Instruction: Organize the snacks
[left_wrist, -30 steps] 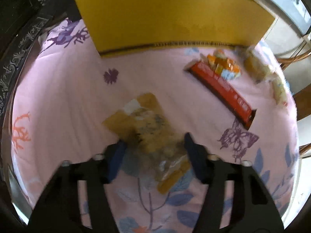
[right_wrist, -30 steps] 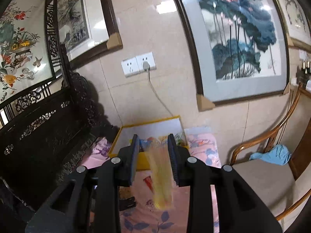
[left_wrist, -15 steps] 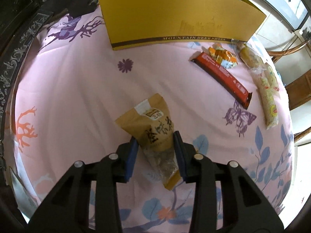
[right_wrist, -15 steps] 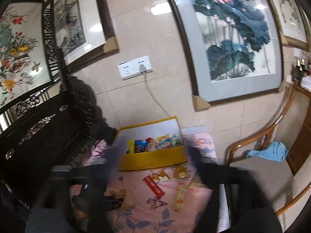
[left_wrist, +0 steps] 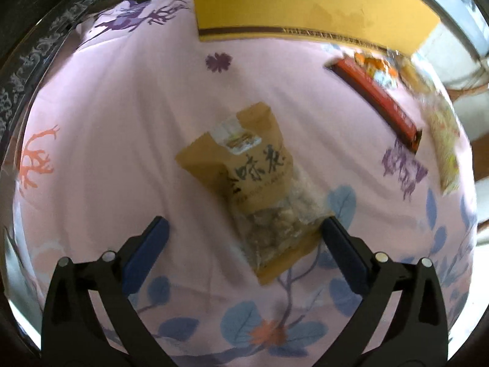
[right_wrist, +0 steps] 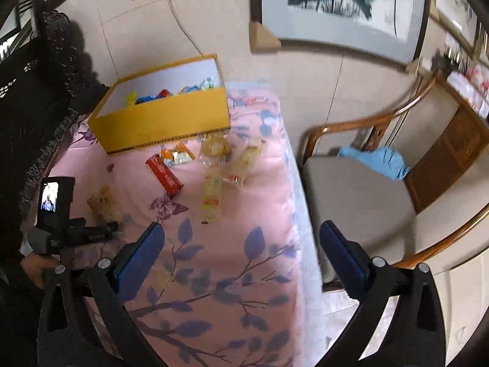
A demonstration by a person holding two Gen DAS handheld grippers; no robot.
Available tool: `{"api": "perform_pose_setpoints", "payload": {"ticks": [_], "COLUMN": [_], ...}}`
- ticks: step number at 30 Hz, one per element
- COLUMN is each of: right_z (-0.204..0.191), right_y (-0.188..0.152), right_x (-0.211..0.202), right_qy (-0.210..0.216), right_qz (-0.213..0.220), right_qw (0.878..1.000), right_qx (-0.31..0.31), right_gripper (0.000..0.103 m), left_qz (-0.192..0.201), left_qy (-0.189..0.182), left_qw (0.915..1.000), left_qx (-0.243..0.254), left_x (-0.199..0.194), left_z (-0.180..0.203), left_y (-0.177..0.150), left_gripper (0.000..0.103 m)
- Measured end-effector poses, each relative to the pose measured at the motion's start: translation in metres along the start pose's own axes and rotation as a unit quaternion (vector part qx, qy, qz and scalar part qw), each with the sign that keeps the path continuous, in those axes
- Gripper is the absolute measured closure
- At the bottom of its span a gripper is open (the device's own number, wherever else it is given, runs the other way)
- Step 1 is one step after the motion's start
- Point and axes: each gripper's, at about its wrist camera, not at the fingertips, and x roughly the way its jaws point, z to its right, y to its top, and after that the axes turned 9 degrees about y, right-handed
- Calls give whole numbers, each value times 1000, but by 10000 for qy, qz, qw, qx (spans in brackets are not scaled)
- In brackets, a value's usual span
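Left tool [left_wrist: 244,234] opening, brown snack pouch [left_wrist: 255,183] between its pads; right tool [right_wrist: 241,238] spread, empty, above the pink-clothed surface [right_wrist: 232,244].

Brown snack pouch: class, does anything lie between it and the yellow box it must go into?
Nothing visible does. Bare pink cloth separates the brown snack pouch from the yellow box; the red bar lies off to the right.

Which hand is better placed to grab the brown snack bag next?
Left. The left gripper hangs right over the brown snack bag, jaws opening around its lower end. The right gripper is off beside it.
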Motion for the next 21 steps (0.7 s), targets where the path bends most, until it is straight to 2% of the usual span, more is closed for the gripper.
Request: {"api": "perform_pose_setpoints", "payload": {"ticks": [4, 7, 9, 13, 14, 15, 16, 17, 18, 20, 21], "right_z": [-2, -8, -12, -15, -17, -19, -21, -20, -18, -16, -15], "right_y": [0, 15, 26, 27, 24, 20, 17, 16, 17, 23, 26], "right_x": [22, 76, 111, 179, 186, 196, 207, 209, 209, 210, 207], "right_qy": [474, 102, -91, -204, -182, -233, -456, -370, -234, -137, -77], "right_qz": [225, 81, 142, -287, -301, -357, -569, -562, -637, -837, -858], "right_qw": [9984, 9999, 9998, 9985, 9983, 9976, 9956, 9962, 9966, 9956, 9956], "right_qx": [215, 87, -126, -410, -467, -537, -595, -555, -467, -403, -358], "right_gripper": [1, 1, 1, 2, 9, 41, 58, 66, 73, 73, 73], "left_qz": [-138, -272, -301, -12, 190, 337, 481, 621, 654, 684, 701], "left_qy": [63, 88, 107, 177, 165, 169, 147, 62, 65, 25, 61], "left_qw": [9997, 9995, 9994, 9996, 9994, 9992, 9987, 9980, 9978, 9976, 9975], "left_qx": [197, 156, 105, -224, -231, -158, -74, 52, 123, 121, 84], "left_x": [3, 4, 8, 7, 6, 4, 2, -3, -5, -8, -11], "left_z": [8, 10, 8, 6, 9, 12, 15, 18, 21, 22, 20], "left_y": [9, 15, 21, 18, 15, 12, 9, 7, 6, 6, 7], "left_gripper": [2, 2, 2, 2, 2, 6, 10, 20, 25, 31, 43]}}
